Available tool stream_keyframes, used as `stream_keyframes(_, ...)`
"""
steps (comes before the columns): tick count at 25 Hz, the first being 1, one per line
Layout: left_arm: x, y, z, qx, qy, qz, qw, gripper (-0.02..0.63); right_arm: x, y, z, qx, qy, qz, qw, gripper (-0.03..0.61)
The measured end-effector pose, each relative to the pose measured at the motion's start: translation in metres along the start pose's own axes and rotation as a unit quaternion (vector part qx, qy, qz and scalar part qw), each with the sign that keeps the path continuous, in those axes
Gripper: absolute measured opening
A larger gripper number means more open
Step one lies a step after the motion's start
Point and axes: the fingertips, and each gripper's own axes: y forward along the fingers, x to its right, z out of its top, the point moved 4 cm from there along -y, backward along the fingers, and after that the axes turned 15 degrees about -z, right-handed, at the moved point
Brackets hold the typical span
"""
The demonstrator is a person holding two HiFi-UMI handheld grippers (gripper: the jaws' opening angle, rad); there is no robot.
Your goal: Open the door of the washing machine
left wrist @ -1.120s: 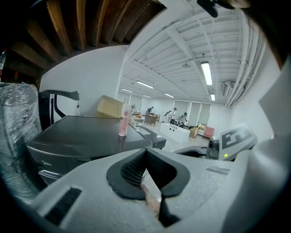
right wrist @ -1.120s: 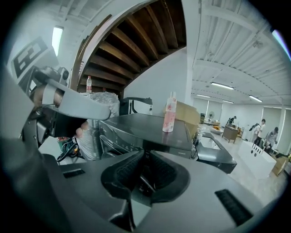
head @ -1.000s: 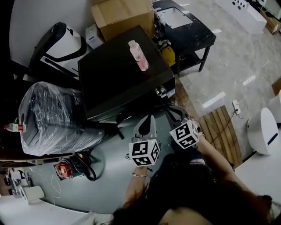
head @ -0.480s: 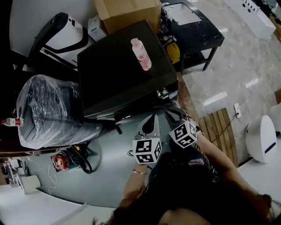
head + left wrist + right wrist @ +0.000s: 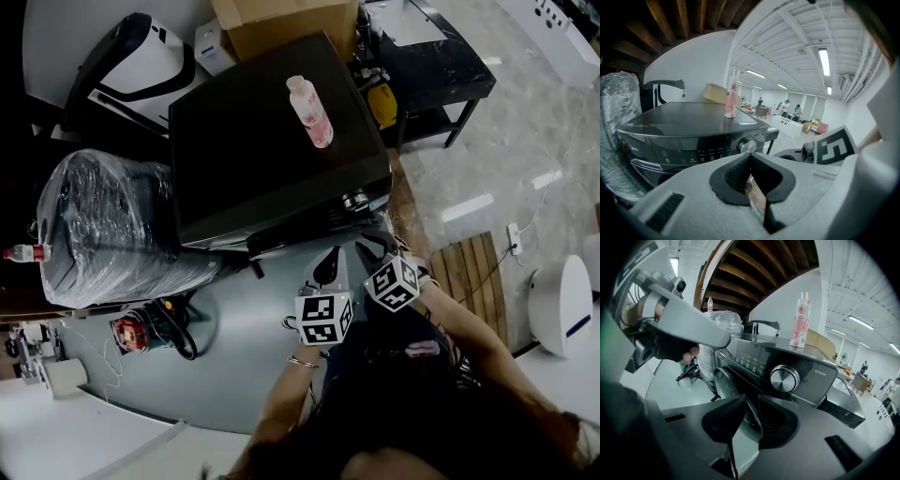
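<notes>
Grey workshop floor. Black washing machine (image 5: 272,141) stands straight ahead of both grippers. Right gripper (image 5: 751,411) pinches what looks like the rim of the round door (image 5: 717,380), just below the dial (image 5: 784,378). Left gripper (image 5: 750,157) is pressed together, empty. Door is likely rigid, glossy and slippery; grip the rim edge.

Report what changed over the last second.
Almost nothing. The head view swung slightly, so everything slid in frame. Against the washing machine, the left claw, shut and empty, and the right claw, closed on the door, kept their places. Nothing taken hold of or let go; the bottle stays upright on top.
</notes>
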Motion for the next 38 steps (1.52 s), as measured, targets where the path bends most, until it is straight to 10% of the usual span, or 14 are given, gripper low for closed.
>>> stream_keyframes(38,-0.069,0.057,-0.046,-0.04,-0.069,0.072,0.9942,0.014,-0.023,0.12,-0.081,-0.103,-0.089,0.059,0.989,0.091)
